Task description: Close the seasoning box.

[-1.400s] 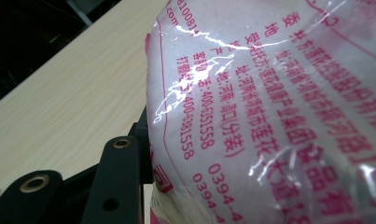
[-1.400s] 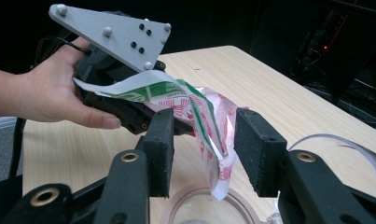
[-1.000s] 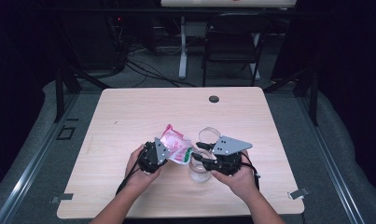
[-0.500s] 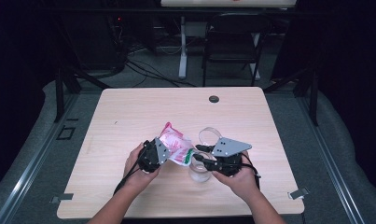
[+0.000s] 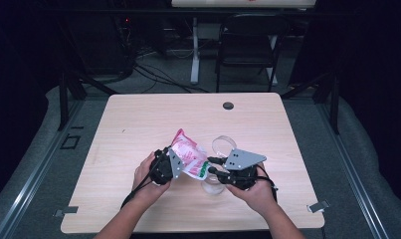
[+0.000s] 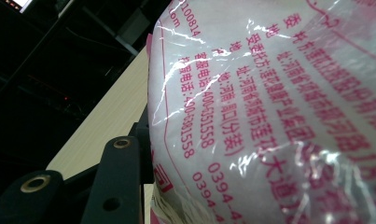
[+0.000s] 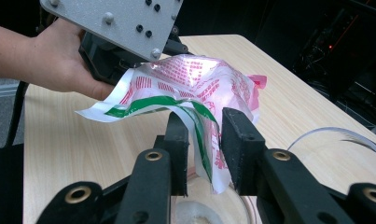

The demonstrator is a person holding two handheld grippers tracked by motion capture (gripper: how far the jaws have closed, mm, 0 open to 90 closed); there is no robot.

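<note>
My left hand-held gripper [image 5: 174, 164] pinches pouch [image 5: 188, 154]; right hand-held gripper [image 7: 202, 140] at pouch's 4 o'clock, jaws just closing, pouch edge between.

Table [image 5: 138, 124]: pale wood, my work surface, rounded corners.
Grommet [image 5: 228, 105]: small dark round cap set near the table's far edge.
Chair [image 5: 248, 45]: black folding one, beyond the table in front of me.
Cables [image 5: 153, 74]: dark tangle on the floor, far left.

Dark room; light wood table [image 5: 138, 124] on grey carpet floor [image 5: 367, 164]; black folding chair [image 5: 248, 50] behind; cables [image 5: 153, 74] on floor.
</note>
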